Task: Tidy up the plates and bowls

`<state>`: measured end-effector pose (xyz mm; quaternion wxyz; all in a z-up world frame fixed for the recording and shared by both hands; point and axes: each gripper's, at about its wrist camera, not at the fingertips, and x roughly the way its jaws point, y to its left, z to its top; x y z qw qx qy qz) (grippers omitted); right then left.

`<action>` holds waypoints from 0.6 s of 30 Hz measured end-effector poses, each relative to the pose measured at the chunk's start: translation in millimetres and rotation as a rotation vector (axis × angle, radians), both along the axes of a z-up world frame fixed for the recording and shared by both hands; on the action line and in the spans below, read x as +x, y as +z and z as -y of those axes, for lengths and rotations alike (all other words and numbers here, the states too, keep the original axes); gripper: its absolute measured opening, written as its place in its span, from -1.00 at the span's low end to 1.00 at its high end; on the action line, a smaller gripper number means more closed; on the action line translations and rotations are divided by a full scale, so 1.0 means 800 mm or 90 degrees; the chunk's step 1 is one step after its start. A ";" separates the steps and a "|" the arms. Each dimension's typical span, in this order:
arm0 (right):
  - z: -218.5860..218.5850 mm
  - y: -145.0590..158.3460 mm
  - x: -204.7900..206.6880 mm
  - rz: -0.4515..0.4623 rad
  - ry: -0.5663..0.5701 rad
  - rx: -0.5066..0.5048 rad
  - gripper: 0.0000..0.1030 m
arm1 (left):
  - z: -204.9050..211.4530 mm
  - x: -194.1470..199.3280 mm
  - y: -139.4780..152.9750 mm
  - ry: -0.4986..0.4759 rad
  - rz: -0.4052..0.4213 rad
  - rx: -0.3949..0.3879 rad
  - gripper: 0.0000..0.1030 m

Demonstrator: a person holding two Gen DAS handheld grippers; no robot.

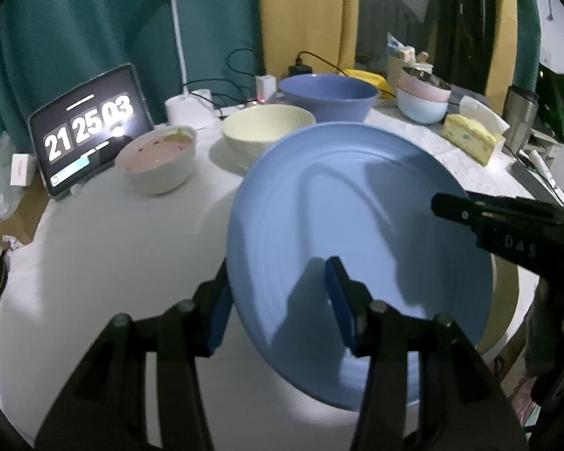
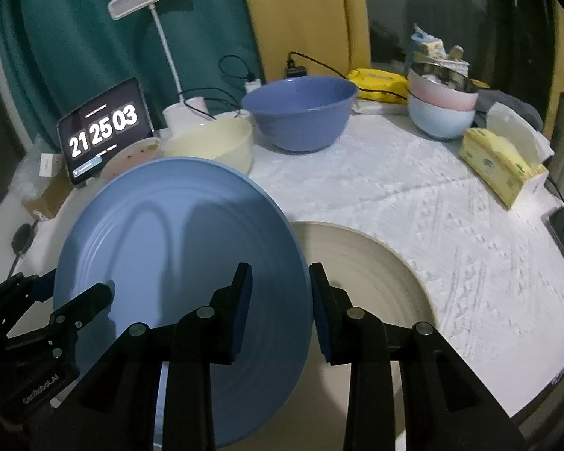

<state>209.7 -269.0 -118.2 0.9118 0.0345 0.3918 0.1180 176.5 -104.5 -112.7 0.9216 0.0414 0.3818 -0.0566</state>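
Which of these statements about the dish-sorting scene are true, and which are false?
1. Both grippers, left gripper and right gripper, clamp one round light blue plate. True.
2. The large deep blue bowl lies upside down. False: it stands upright.
3. A pale pink bowl sits in a pale blue bowl. True.
4. The round beige plate is lifted clear. False: it rests on the white tablecloth.

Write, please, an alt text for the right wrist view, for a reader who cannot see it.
Both grippers, right gripper and left gripper, hold a blue plate by opposite rims, tilted above a beige plate on the white table. Behind stand a blue bowl, a cream bowl and a clock screen.
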 end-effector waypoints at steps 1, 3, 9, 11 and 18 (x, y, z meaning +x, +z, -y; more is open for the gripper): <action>0.003 -0.001 0.000 -0.001 -0.003 0.001 -0.35 | 0.004 0.001 -0.001 -0.003 -0.002 0.001 -0.05; 0.011 -0.002 0.000 -0.002 -0.010 0.002 -0.35 | 0.012 0.003 -0.004 -0.009 -0.006 0.002 -0.05; 0.035 -0.007 -0.002 -0.005 -0.028 0.001 -0.35 | 0.035 0.007 -0.011 -0.029 -0.017 0.011 -0.05; 0.041 -0.009 -0.003 -0.006 -0.032 0.002 -0.35 | 0.041 0.009 -0.013 -0.033 -0.021 0.013 -0.05; 0.055 -0.013 -0.003 -0.004 -0.049 -0.017 -0.31 | 0.059 0.013 -0.019 -0.051 -0.030 0.015 -0.05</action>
